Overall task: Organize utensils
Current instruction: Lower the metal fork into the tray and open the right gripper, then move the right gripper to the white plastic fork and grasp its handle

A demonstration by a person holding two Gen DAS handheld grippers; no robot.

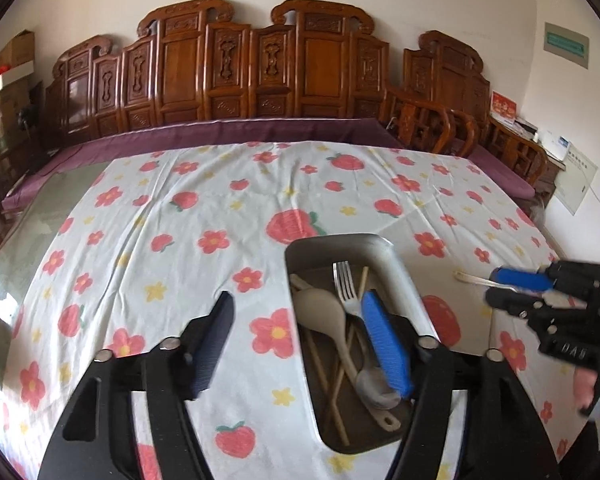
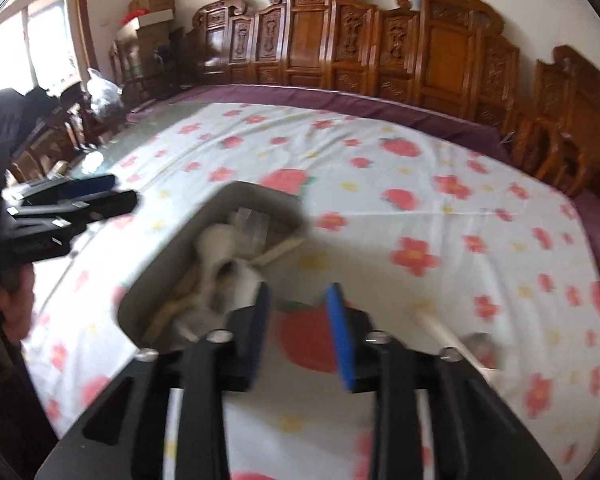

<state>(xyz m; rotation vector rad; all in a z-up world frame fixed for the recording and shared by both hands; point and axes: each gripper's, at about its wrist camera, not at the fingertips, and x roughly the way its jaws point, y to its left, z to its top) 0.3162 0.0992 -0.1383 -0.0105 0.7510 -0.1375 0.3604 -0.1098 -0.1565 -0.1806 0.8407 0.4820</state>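
- Left tool (image 1: 300, 344): fingers spread wide, holding nothing. Its blue pad (image 1: 386, 344) hangs over the tray's inside; the dark finger (image 1: 212, 346) is over the cloth to the tray's left.
- Right tool (image 2: 300, 332): fingers parted, nothing between them, over a strawberry print just right of the tray. In the left view it appears at the right edge (image 1: 516, 286), with a thin pale utensil (image 1: 476, 279) lying close by its tips; contact cannot be told.
- Tray (image 1: 396, 264): grey metal, oblong, on the tabletop. Holds a fork (image 1: 346, 284), a beige spoon (image 1: 322, 314), a metal spoon (image 1: 374, 390) and chopsticks (image 1: 334, 392), piled together.
- Cloth (image 1: 172, 240): white, printed with flowers and strawberries, covers the tabletop.
- Right view: blurred; a pale, blurred utensil (image 2: 440, 326) lies on the cloth right of the tool.
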